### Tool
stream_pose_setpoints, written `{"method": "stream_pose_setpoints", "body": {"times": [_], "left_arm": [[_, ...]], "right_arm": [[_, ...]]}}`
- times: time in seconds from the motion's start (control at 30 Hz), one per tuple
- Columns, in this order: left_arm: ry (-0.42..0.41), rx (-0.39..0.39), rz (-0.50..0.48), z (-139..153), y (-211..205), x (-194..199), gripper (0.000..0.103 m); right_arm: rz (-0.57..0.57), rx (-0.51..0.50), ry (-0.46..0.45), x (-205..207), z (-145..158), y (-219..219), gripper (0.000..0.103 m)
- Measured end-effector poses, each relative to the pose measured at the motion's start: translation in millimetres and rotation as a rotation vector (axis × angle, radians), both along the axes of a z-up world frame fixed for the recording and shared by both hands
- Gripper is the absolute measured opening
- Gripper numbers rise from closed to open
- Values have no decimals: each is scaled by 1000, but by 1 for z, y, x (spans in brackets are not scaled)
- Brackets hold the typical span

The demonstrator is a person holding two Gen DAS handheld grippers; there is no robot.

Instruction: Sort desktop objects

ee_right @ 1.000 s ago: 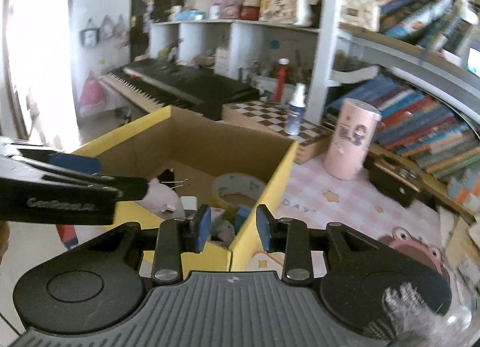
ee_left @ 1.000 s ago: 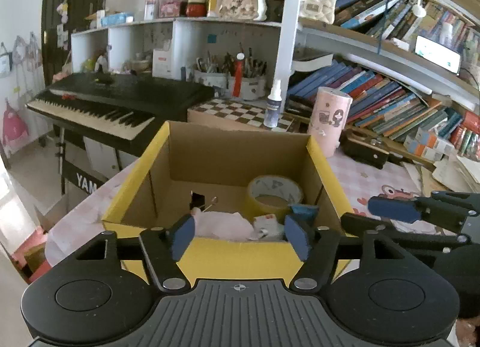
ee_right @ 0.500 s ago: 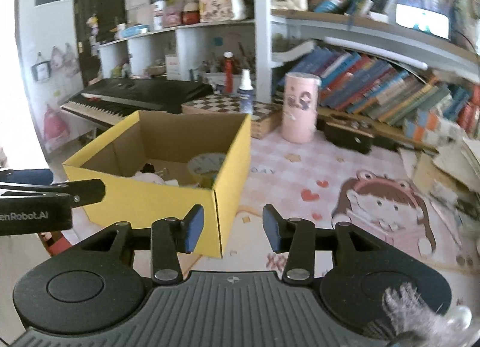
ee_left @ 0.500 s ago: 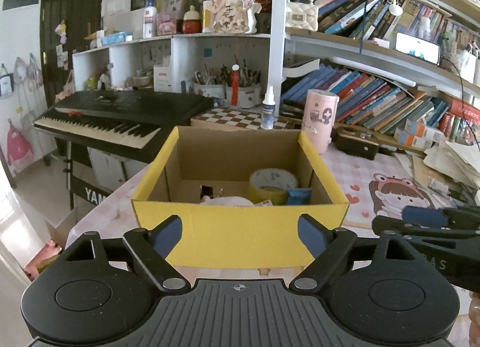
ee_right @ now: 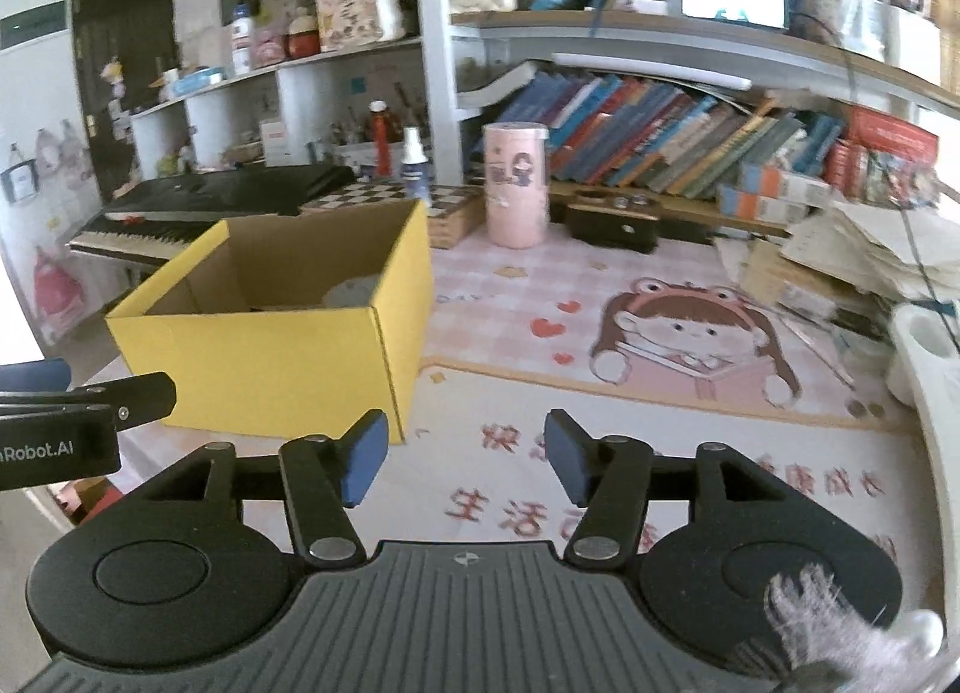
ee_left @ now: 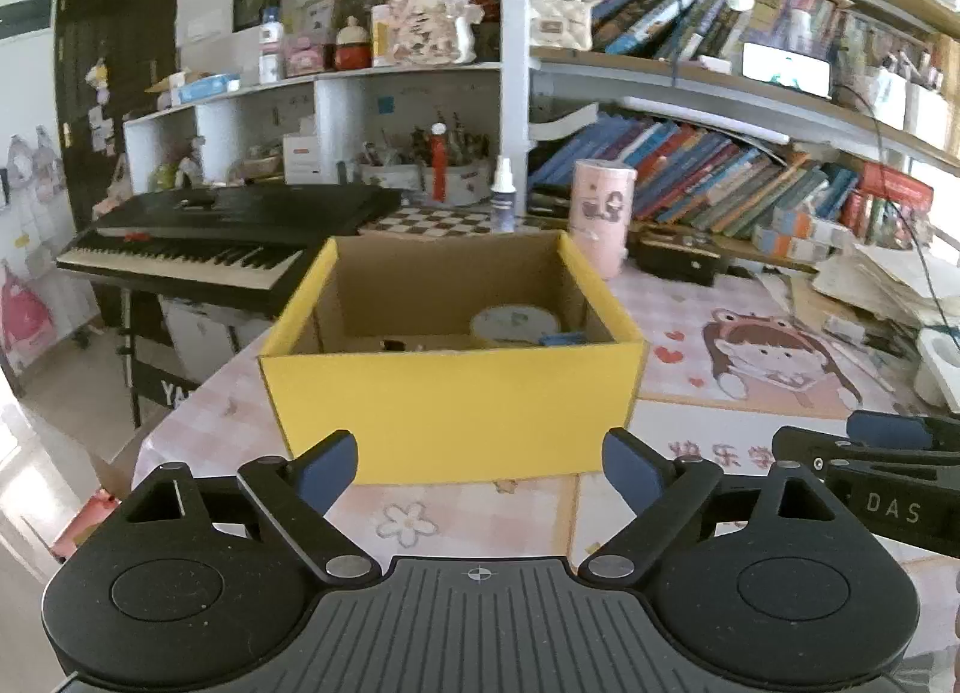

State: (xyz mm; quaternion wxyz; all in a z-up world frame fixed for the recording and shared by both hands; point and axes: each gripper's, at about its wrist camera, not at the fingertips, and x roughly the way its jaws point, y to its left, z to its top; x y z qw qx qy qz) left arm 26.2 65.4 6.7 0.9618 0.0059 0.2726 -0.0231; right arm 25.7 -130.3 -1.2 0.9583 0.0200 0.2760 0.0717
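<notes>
A yellow cardboard box [ee_left: 450, 405] [ee_right: 270, 369] stands open on the pink desk mat. Inside it I see a roll of tape [ee_left: 516, 324] and small blue and black items at the bottom. My left gripper [ee_left: 480, 468] hangs in front of the box's near wall, its jaws opening wide, with nothing between them. My right gripper [ee_right: 459, 459] is to the right of the box over the mat, its jaws opening too, and they hold nothing. Each gripper shows at the edge of the other's view.
A pink cylinder [ee_right: 516, 183], a spray bottle [ee_right: 414, 162] and a chessboard box [ee_right: 390, 195] stand behind the yellow box. A keyboard [ee_left: 198, 237] lies left. Books fill the shelves, papers [ee_right: 870, 249] pile at the right, and a white holder [ee_right: 924, 345] sits at the right edge.
Both grippers have pulled back from over the box toward the desk's near side. Their jaws have spread wider. The right gripper has swung to the right of the box.
</notes>
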Motion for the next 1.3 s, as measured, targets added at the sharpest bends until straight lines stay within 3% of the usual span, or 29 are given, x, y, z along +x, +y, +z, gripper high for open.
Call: {"method": "stream_pose_setpoints", "body": {"times": [0.7, 0.97, 1.3], "left_arm": [[53, 67, -115, -15, -40, -21, 99], [72, 38, -81, -16, -40, -19, 100], [101, 62, -80, -19, -49, -22, 101]], "right_arm": [[-233, -36, 21, -50, -14, -35, 100], [-237, -57, 52, -53, -19, -41, 103], [-236, -53, 64, -56, -20, -46, 103]]}}
